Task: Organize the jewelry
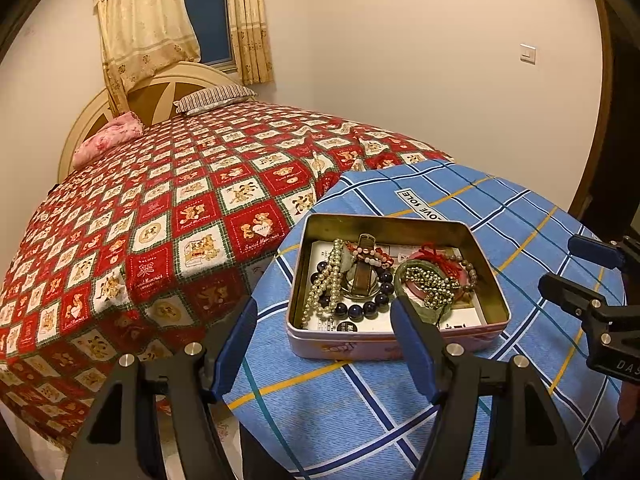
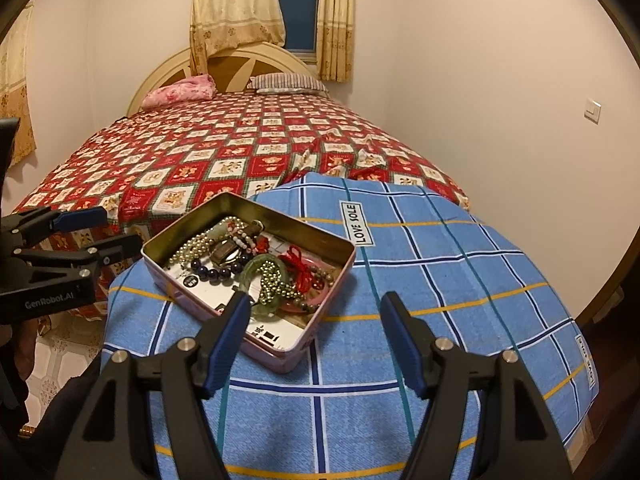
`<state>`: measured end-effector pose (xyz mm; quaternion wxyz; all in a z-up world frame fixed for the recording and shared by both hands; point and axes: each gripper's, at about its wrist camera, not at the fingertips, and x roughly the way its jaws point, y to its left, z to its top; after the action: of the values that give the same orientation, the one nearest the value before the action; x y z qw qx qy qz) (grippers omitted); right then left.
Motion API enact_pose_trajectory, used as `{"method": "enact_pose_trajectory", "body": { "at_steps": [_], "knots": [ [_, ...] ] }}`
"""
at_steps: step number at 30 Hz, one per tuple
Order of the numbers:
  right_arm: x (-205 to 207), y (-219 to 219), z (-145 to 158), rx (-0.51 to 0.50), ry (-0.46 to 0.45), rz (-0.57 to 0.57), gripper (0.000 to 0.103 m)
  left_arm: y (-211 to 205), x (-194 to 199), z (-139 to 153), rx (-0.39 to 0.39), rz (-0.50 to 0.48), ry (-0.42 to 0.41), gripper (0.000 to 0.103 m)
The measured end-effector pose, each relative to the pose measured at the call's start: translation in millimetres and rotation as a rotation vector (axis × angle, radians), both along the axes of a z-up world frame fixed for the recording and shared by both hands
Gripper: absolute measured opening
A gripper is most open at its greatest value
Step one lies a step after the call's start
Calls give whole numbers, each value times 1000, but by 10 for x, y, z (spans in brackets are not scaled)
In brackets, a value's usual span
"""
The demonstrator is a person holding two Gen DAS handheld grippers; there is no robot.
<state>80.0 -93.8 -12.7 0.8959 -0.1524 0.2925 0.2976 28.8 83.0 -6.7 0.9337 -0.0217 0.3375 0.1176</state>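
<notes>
Both claws, left point(image 1: 324, 340) and right point(image 2: 314, 336), hang released, empty, just short of the tin point(image 1: 496, 292). Jewelry point(image 1: 360, 276) lies tangled inside: sorting either pending or already binned.

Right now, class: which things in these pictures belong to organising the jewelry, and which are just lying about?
Belongs to the job:
pink metal tin
white pearl necklace
dark blue bead bracelet
brown-strap watch
green jade bangle

Just lying about:
red patchwork bedspread
striped pillow
blue checked cloth

Open pink metal tin point(image 1: 404, 345) on blue plaid cloth point(image 1: 360, 412) — pearl strand point(image 1: 325, 280), dark bead bracelet point(image 1: 360, 307), brown-strap watch point(image 1: 362, 270) inside; left gripper point(image 1: 325, 330) spread wide before it.
</notes>
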Motion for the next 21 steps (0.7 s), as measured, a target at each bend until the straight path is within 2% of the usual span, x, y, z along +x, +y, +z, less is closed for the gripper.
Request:
{"method": "enact_pose_trajectory", "body": {
  "at_steps": [21],
  "knots": [
    [-2,-3,8,-2,-2,1,73,43,-11,-15,6,5,9,69]
  ]
}}
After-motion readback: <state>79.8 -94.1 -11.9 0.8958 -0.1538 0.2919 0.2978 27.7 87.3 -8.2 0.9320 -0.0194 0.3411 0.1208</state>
